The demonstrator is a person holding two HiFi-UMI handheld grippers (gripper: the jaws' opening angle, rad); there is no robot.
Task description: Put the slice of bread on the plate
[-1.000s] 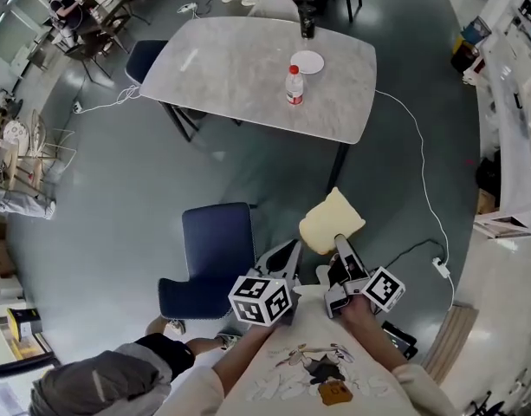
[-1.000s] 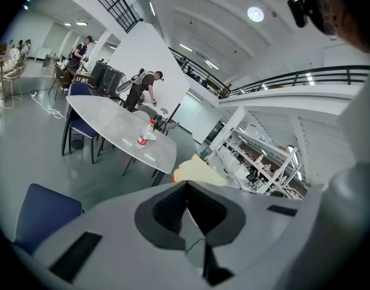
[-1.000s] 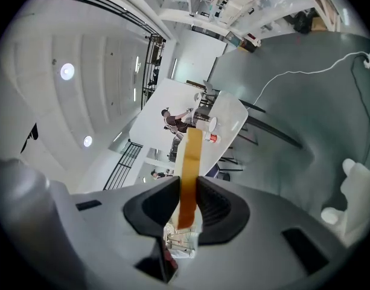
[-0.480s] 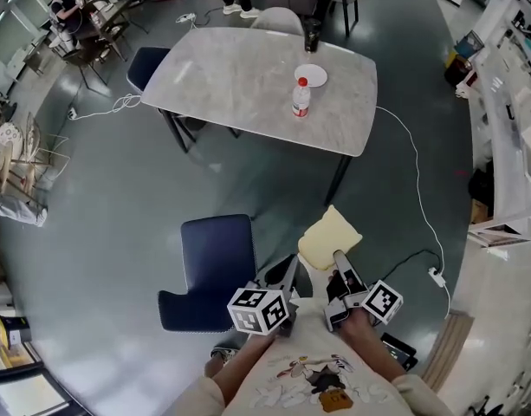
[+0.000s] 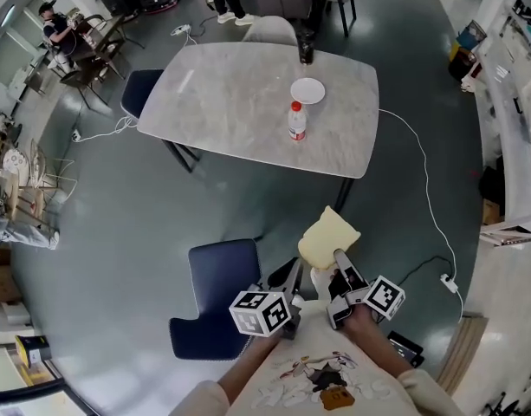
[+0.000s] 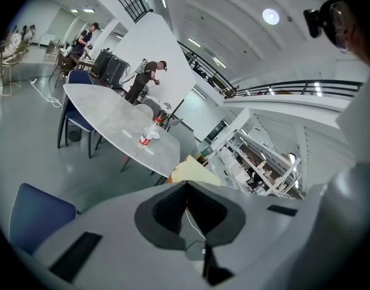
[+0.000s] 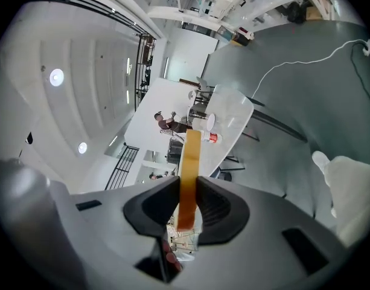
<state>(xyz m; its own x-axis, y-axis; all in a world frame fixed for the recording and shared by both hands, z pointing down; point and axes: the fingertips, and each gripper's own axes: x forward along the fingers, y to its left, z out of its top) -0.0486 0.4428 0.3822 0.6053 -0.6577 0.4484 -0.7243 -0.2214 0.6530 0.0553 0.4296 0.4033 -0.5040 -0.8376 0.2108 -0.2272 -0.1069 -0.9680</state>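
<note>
Right hand-held gripper (image 5: pixel 338 256) is clamped on the slice of bread (image 5: pixel 327 237). In the right gripper view the bread stands edge-on between the jaws, and it sticks out ahead of them above the grey floor (image 5: pixel 118 224). Left hand-held gripper (image 5: pixel 294 267) sits just beside it, jaws together with nothing between them. Well apart from both, the plate (image 5: pixel 307 90) lies on the grey surface (image 5: pixel 222 94), near a red-capped bottle (image 5: pixel 296 121). A blue chair (image 5: pixel 215 284) stands beside the left hand-held gripper.
</note>
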